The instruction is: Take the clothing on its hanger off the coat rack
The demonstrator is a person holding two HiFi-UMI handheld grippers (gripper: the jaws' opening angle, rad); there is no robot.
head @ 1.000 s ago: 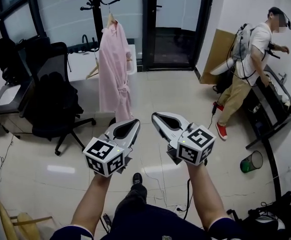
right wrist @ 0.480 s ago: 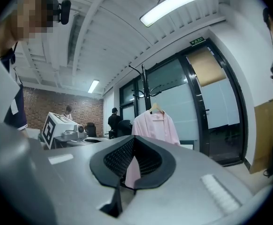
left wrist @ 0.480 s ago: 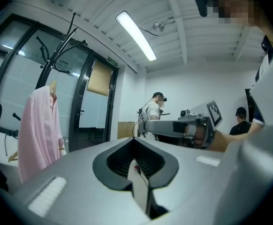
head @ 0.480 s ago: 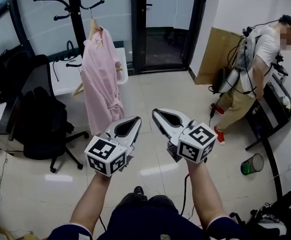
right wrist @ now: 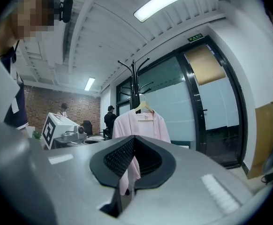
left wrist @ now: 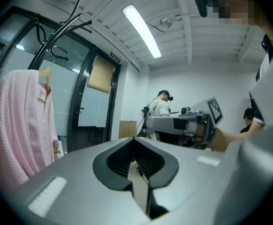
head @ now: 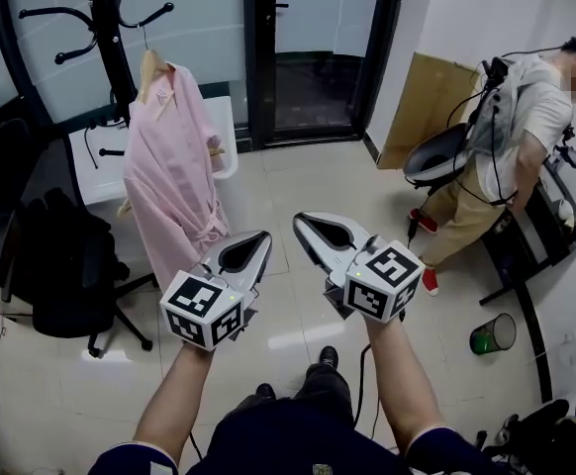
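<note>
A pink robe hangs on a wooden hanger hooked to the black coat rack at the back left. My left gripper and right gripper are held side by side in mid-air, well short of the robe. Both are shut and hold nothing. The left gripper view has the robe and rack at its left edge, beyond my left gripper. In the right gripper view, the robe and hanger stand straight ahead past my right gripper.
A black office chair and a white desk stand left of the rack. A glass door is behind. At the right a person bends beside a black table, near cardboard and a green bin.
The robe and rack have slid leftward in the head view and look larger. Both grippers stay shut at the same place in the view. The person at the right has turned and bent.
</note>
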